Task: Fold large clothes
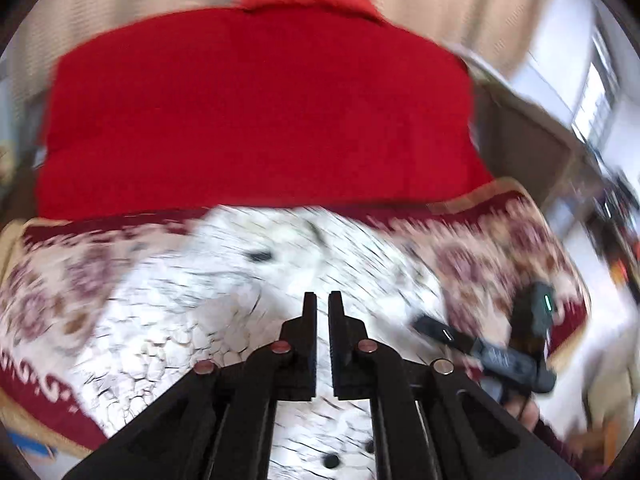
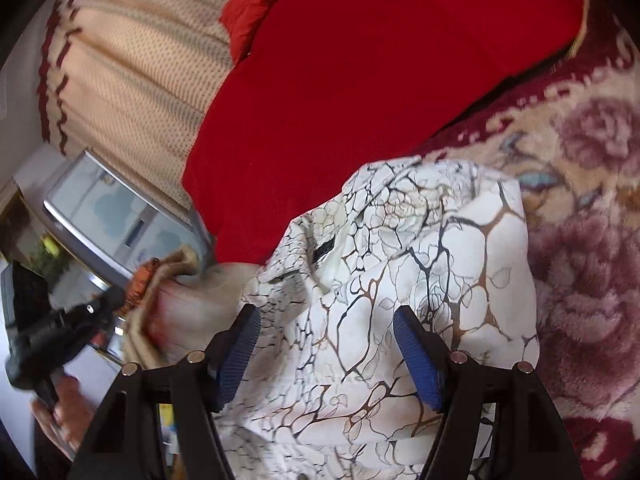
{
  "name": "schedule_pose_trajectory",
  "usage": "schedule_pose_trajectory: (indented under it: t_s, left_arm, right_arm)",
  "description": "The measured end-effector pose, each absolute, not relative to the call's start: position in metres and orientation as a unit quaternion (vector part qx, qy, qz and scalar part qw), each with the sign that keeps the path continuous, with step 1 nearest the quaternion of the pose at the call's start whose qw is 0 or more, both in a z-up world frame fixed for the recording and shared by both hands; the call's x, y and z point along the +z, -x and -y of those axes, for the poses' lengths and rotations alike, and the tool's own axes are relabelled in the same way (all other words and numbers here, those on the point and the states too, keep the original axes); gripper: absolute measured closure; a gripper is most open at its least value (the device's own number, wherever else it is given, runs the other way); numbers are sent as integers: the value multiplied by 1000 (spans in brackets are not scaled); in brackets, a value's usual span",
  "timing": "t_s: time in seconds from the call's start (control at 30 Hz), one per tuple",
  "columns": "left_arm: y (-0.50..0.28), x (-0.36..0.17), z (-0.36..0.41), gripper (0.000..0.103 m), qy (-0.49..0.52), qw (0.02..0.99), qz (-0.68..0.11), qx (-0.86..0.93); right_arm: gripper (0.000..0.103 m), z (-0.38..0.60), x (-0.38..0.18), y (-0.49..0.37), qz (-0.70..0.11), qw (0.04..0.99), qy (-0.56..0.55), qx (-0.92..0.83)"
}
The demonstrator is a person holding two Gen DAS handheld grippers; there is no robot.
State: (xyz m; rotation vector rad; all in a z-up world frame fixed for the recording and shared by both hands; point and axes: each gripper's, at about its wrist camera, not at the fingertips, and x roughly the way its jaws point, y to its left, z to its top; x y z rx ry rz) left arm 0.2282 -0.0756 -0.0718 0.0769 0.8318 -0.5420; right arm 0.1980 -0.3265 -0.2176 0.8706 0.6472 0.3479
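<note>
A white garment with a dark crackle print [image 1: 248, 276] lies on a floral blanket; it also fills the lower middle of the right wrist view [image 2: 404, 280], bunched, with a small dark label near its collar. My left gripper [image 1: 322, 300] hovers over the garment with its jaws almost together and nothing between them. My right gripper [image 2: 326, 322] is open wide just above the garment, one blue-padded finger on each side of a fold. The right gripper also shows at the right of the left wrist view [image 1: 516, 344]. The left wrist view is motion-blurred.
A red cover [image 1: 256, 112] lies beyond the garment on the bed, with a red pillow [image 2: 260, 4] and a beige curtain [image 2: 132, 72] behind. The maroon floral blanket [image 2: 584, 240] spreads right. A silver appliance [image 2: 116, 216] stands at the left.
</note>
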Motion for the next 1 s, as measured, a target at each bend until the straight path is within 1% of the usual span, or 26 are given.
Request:
schedule_pose_trajectory:
  t_s: [0.03,0.1,0.13,0.17,0.2,0.27,0.37,0.53,0.7,0.8,0.83,0.87,0.9,0.97,1.0]
  left_arm:
    - [-225,-76,82,97,-44,876,-401,-266]
    - [-227,-81,80,89,-42,881,-394,-259]
    - [-228,-83,75,74,-40,884,-393,-250]
    - [-228,-87,68,53,-42,890,-391,-229]
    - [-229,-91,58,47,-44,897,-390,-202]
    - [-233,-101,35,46,-40,906,-391,-158]
    - [-242,-124,-12,46,-24,904,-420,-82]
    - [-242,-161,-75,46,-18,898,-440,23]
    - [-236,-187,-107,46,23,884,-466,34]
    - [-233,-195,-109,46,31,882,-470,30]
    - [-232,-196,-111,46,33,881,-470,27]
    - [-231,-197,-113,46,37,881,-471,24]
    - [-230,-196,-114,46,39,881,-471,22]
    - [-225,-193,-116,46,38,882,-469,20]
    - [-225,-192,-117,46,39,883,-467,21]
  right_arm:
    - [30,330,-221,-199,-309,833,-426,171]
    - [29,334,-226,-201,-313,818,-447,181]
    - [29,334,-228,-203,-317,812,-453,186]
    - [28,334,-230,-205,-321,806,-459,193]
    - [28,333,-231,-207,-323,801,-464,199]
    - [28,327,-230,-210,-324,798,-463,210]
    - [28,312,-227,-219,-331,783,-464,248]
    - [28,267,-230,-249,-377,747,-466,287]
    - [28,211,-243,-295,-446,743,-430,254]
    - [31,185,-247,-318,-469,747,-411,229]
    - [42,176,-248,-325,-475,752,-402,217]
    - [70,169,-250,-332,-482,751,-397,215]
    - [79,159,-253,-339,-494,749,-388,208]
    - [88,147,-247,-338,-491,773,-356,187]
    - [90,143,-238,-336,-479,790,-335,183]
